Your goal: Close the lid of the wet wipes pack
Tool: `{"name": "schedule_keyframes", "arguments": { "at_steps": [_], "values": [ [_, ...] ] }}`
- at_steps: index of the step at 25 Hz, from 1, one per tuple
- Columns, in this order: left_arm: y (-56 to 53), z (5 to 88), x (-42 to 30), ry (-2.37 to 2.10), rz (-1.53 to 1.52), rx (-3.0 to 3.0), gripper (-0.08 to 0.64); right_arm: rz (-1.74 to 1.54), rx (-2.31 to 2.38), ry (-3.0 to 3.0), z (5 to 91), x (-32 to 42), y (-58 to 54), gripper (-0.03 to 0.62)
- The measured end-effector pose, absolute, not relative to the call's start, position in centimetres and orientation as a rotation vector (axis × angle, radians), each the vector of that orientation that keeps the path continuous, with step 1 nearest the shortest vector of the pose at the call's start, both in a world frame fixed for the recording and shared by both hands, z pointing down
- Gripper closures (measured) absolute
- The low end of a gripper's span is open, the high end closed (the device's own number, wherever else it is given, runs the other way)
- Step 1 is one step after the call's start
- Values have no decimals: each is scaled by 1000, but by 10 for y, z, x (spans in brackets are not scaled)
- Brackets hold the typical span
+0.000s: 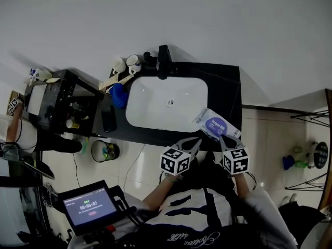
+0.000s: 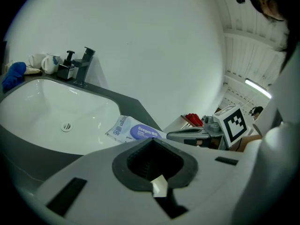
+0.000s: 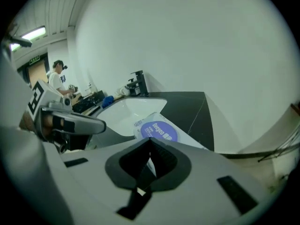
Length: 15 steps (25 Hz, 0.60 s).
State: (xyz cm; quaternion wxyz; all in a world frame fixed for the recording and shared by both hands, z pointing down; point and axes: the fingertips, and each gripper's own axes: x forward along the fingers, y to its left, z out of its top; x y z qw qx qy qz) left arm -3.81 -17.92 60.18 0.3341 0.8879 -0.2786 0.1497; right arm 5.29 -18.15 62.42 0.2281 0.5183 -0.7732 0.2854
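Note:
The wet wipes pack (image 1: 212, 124), white with a purple oval lid, lies on the dark counter (image 1: 225, 92) at the front right corner of the sink. The lid looks flat against the pack. Both grippers hover just in front of the pack, apart from it. My left gripper (image 1: 195, 145) points at its near left end and my right gripper (image 1: 223, 141) at its near right end. In the left gripper view the pack (image 2: 133, 130) lies beyond the shut jaw tips (image 2: 151, 139). In the right gripper view the pack (image 3: 157, 130) sits just past the shut tips (image 3: 150, 138).
A white sink (image 1: 166, 105) fills the counter's middle, with a black faucet (image 1: 163, 61) behind it. Two mugs (image 1: 133, 63), a blue cloth (image 1: 119, 95) and a dark phone (image 1: 108, 118) sit to the left. A black rack (image 1: 62, 102), a bin (image 1: 105, 151) and a tablet (image 1: 90, 206) stand further left.

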Motion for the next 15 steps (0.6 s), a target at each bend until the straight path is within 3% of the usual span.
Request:
{"name": "schedule_keyframes", "arguments": {
  "at_steps": [6,15],
  "values": [
    [-155,596,-33,-635,367,2354,560,959,1607,-2182,599,48,-138,594],
    [-144,565,-30,-654,284,2404,560,959,1626,-2248,578,49,-112,594]
  ]
}}
